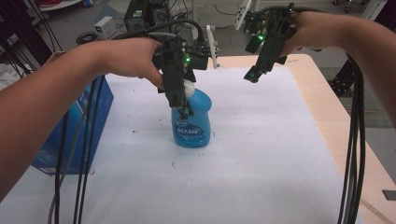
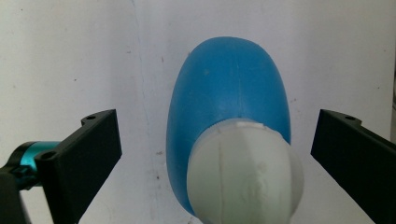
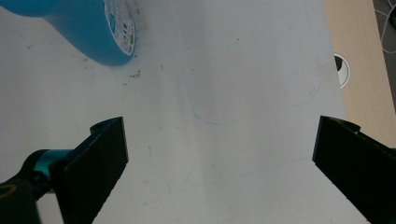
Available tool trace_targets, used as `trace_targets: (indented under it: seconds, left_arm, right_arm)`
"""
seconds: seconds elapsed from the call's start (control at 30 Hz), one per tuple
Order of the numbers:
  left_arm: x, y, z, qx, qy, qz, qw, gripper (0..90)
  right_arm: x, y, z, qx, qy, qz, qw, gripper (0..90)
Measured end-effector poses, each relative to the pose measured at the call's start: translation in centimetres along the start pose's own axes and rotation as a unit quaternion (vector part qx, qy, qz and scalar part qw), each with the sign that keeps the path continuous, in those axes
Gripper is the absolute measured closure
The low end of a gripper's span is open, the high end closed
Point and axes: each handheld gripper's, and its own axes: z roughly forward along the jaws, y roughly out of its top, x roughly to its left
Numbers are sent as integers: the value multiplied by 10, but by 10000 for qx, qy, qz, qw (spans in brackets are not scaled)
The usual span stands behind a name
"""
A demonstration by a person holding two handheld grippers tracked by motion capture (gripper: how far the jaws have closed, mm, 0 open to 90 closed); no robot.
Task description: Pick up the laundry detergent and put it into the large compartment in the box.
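A blue bottle point(image 1: 192, 122) with a white cap point(image 1: 188, 87) stands upright on the white sheet point(image 1: 261, 140) near the table's middle. My left gripper point(image 1: 180, 100) hangs right over it, open. In the left gripper view the cap point(image 2: 243, 172) and the bottle's blue shoulder point(image 2: 229, 79) sit between the wide-apart jaws, with a gap on each side. My right gripper point(image 1: 254, 73) is held above the sheet's far right part, open and holding nothing. The right gripper view has the bottle's base point(image 3: 88, 28) at its top left, away from the jaws.
A blue cardboard box point(image 1: 79, 126) stands at the sheet's left edge. Black cables point(image 1: 355, 140) trail from both grippers down the left and right sides. The bare wooden table point(image 1: 336, 116) runs along the right. Equipment and cables sit beyond the far edge.
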Motion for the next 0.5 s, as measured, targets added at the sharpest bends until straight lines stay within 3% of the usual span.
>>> trace_targets:
  seconds: [0.27,0.5]
  left_arm:
    - [1,1,3,59,23,52,10000,17]
    - [2,0,7,146,51,140,9998,76]
  right_arm:
    - [0,0,1,10,-6,31,10000,25]
    - [0,0,1,-6,2,19,10000,25]
